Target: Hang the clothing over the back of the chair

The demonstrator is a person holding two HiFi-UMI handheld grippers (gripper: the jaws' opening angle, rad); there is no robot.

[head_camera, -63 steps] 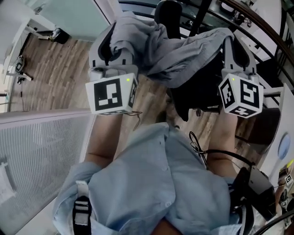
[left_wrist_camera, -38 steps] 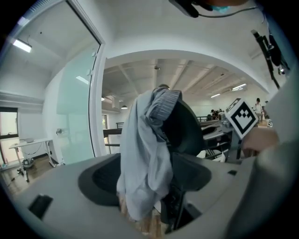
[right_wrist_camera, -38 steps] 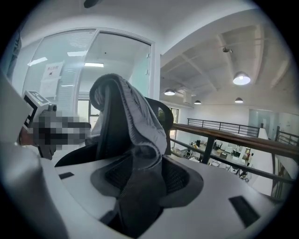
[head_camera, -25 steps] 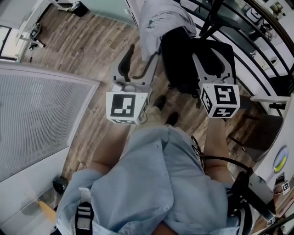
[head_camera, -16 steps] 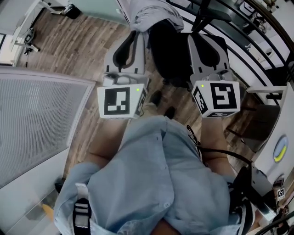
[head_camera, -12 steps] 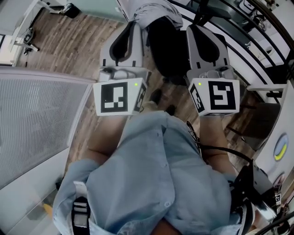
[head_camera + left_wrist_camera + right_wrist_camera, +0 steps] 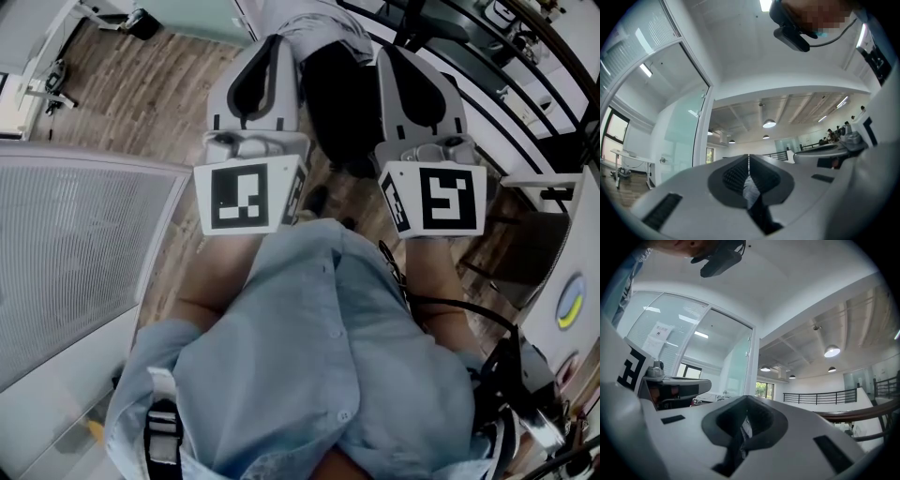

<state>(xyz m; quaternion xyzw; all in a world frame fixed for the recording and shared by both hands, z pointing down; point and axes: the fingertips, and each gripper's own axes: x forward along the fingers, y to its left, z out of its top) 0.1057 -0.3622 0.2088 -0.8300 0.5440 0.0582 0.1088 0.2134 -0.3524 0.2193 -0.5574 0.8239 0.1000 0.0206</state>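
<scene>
Now that the grey fabric garment [image 7: 323, 23] drapes the black chair back [image 7: 342, 103], the left tool [image 7: 274, 45] and right tool [image 7: 389, 54] (both clenched empty) have withdrawn upward: seemingly done.

An office: glass partition walls [image 7: 736, 366], round ceiling lamps [image 7: 832, 351], a black railing [image 7: 820, 397], wood-plank floor [image 7: 159, 84].

a wood-plank floor [image 7: 169, 84] lies beside a white ribbed panel [image 7: 75, 253] at the left. dark curved rails [image 7: 511, 89] cross the upper right. a tall glass partition [image 7: 679, 136] stands in a white frame. round ceiling lamps [image 7: 769, 123] glow under white beams. a black railing [image 7: 820, 397] lines a balcony, near a bright window [image 7: 765, 390].
</scene>
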